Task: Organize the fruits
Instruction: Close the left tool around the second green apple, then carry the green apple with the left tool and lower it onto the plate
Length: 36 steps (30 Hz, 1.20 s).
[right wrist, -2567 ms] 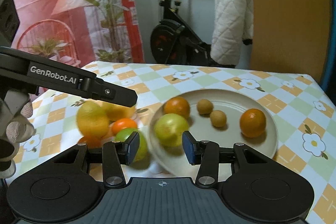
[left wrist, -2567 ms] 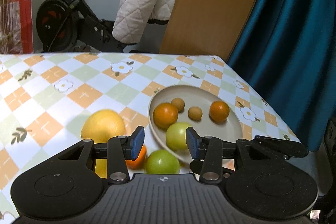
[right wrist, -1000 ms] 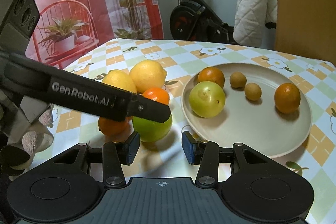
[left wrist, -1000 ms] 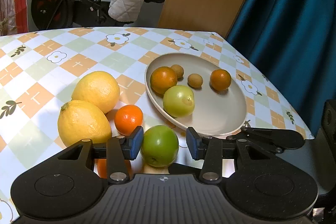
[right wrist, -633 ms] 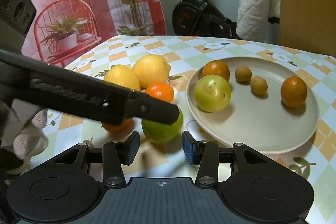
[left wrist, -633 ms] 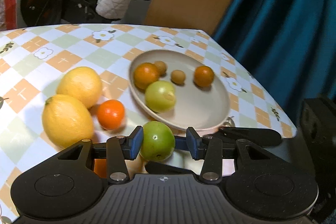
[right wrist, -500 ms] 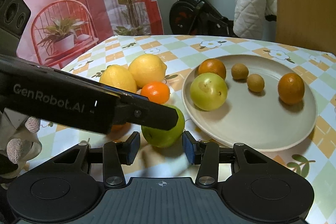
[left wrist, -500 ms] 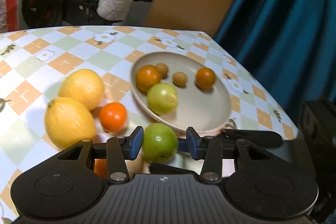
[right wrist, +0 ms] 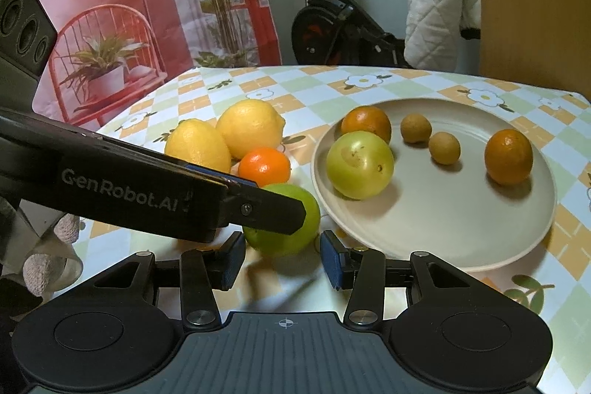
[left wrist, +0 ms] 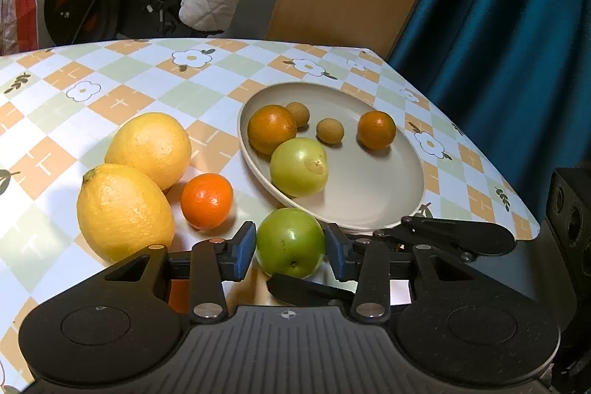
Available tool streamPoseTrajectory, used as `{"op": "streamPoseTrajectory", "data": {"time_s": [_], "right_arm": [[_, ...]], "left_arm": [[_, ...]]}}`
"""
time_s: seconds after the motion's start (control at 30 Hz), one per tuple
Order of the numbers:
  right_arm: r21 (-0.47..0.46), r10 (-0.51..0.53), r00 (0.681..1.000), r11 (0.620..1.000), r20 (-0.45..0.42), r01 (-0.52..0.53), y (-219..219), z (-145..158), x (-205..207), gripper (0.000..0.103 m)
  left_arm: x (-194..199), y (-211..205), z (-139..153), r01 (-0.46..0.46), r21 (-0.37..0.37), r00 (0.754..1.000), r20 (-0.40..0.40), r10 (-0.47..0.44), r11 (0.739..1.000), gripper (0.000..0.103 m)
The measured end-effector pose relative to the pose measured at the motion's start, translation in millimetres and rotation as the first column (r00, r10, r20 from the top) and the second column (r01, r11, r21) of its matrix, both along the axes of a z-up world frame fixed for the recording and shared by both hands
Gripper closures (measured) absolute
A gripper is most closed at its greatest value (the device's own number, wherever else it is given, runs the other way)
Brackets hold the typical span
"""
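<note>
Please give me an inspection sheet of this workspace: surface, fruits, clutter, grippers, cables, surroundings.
Surface: checked floral tablecloth.
Job's things: round beige plate holds two dark oranges, two small brown fruits, one pale green fruit; off the plate are two yellow lemons, a bright orange mandarin, a green apple.
Clutter: nothing seen.
Grippers: left gripper jaws bracket the apple, contact unclear; right gripper open.
Cables: nothing seen.
Surroundings: black exercise bike, teal curtain.
</note>
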State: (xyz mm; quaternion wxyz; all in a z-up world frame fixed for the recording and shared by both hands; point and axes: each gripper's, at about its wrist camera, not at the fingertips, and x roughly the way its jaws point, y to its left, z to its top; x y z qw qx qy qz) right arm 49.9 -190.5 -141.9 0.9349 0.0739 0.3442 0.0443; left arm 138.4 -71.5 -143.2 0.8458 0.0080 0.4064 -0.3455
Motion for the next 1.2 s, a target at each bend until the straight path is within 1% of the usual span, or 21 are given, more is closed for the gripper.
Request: {"op": "streamPoseTrajectory", "data": {"time_s": [0.1,0.27,0.47,0.63,0.93,1.2], "right_arm": [[-0.006,-0.003,1.0,1.0,-0.002,0.003,0.7,0.0,0.3,0.061],[-0.004,-0.002,1.0,1.0,0.009,0.002,-0.8,5.3,-3.9,0.061],[-0.011,-0.021,0.998,1.0,0.064,0.022,-3.8,17.8,-13.6,0.061],[-0.007,-0.045,0.995,0.999,0.089,0.046,-11.1,24.4,-19.1,0.061],[0.006,-0.127,0.986,0.992,0.107,0.127,-31.7,25.7,-22.5,0.061],[0.03,-0.199,0.975,0.98,0.095,0.197,-59.2,18.1,-15.7,0.061]], "left_arm": [[-4.7,-2.2,1.7,0.011,0.012,1.0,0.014,-0.011,1.0,0.062],[-9.3,-3.2,7.9,0.006,0.008,1.0,0.031,-0.006,1.0,0.062],[-15.5,-6.9,22.7,0.019,-0.009,0.997,0.071,-0.018,1.0,0.062],[-20.1,-15.7,29.8,0.034,0.0,0.995,0.096,-0.033,0.999,0.062],[-11.9,-45.2,32.3,0.064,0.01,0.992,0.105,-0.065,0.998,0.062],[1.5,-76.0,26.7,0.103,0.047,0.989,0.106,-0.107,0.994,0.062]]}}
